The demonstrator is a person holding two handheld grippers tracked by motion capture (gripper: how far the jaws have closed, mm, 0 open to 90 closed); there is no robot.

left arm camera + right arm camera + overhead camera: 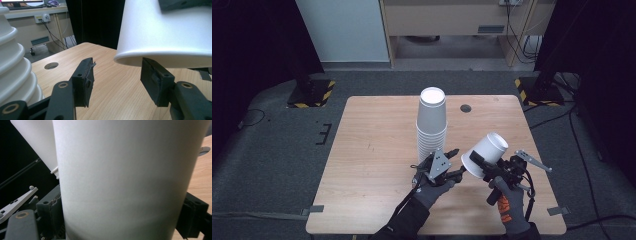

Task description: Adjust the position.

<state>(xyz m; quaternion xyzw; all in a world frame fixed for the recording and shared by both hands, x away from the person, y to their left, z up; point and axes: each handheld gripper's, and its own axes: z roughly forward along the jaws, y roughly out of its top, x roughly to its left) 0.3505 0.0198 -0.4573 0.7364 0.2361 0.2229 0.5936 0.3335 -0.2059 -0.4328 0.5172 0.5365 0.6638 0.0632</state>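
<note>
High view, one entry: right gripper [476, 162], fingers clamped on a tilted white cup [484, 154] held above the worktop [372, 150]. Left gripper [457, 162], fingers apart and empty, just below the cup's rim, beside the cup stack [431, 125]. Risk: thin wall buckling under a careless pinch; stack toppling if nudged.

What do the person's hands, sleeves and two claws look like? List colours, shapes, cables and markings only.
Left claw: black body and jaws, with a grey three-cornered plate on top. Its jaws carry flat black pads and brass-coloured pivot pins. Right claw: black, with a grey metal lever at its side and a black cable trailing. Both hands wear grey gloves; the right glove has orange markings. The sleeves are dark.
</note>
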